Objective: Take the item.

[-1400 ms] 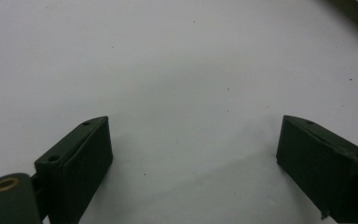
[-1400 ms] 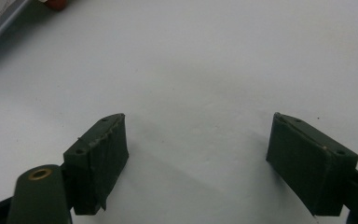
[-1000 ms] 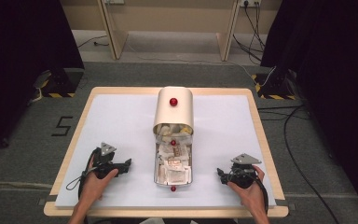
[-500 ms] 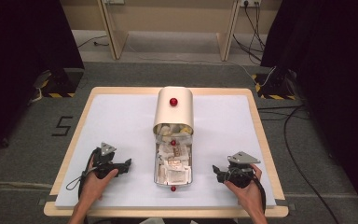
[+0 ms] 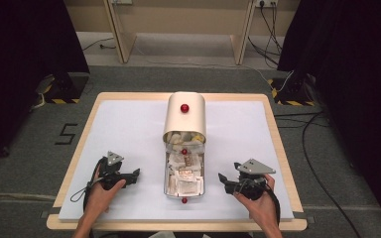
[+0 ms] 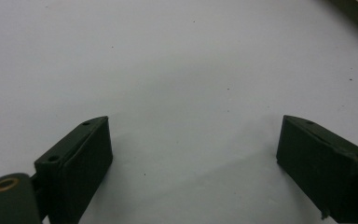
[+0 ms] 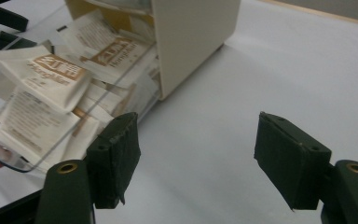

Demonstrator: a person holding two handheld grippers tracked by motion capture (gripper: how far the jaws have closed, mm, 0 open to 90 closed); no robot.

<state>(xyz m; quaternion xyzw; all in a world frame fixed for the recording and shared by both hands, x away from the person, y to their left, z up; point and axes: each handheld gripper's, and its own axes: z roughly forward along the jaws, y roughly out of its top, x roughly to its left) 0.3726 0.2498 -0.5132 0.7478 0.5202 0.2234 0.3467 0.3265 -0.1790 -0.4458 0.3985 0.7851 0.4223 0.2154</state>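
Note:
A cream box (image 5: pixel 184 116) with a red knob (image 5: pixel 184 108) stands mid-table. Its clear drawer (image 5: pixel 167 179) is pulled out toward me, full of white and brown sachets (image 5: pixel 184 171), with a red knob (image 5: pixel 184 200) on its front. My left gripper (image 5: pixel 135 173) rests on the mat left of the drawer, jaws open over bare white mat (image 6: pixel 182 70). My right gripper (image 5: pixel 223 179) hovers right of the drawer and points at it. Its jaws have just been closing a little but stand open (image 7: pixel 198 154) with nothing between them. The sachets (image 7: pixel 56 70) and box (image 7: pixel 191 42) lie just beyond its left jaw.
The white mat (image 5: pixel 129 129) covers a wooden table (image 5: pixel 273 129) with open room on both sides of the box. Cables (image 5: pixel 307 144) run on the grey floor to the right, and dark curtains hang at both sides.
My right gripper has risen off the mat and shifted slightly left toward the drawer. The left gripper and the drawer have not moved.

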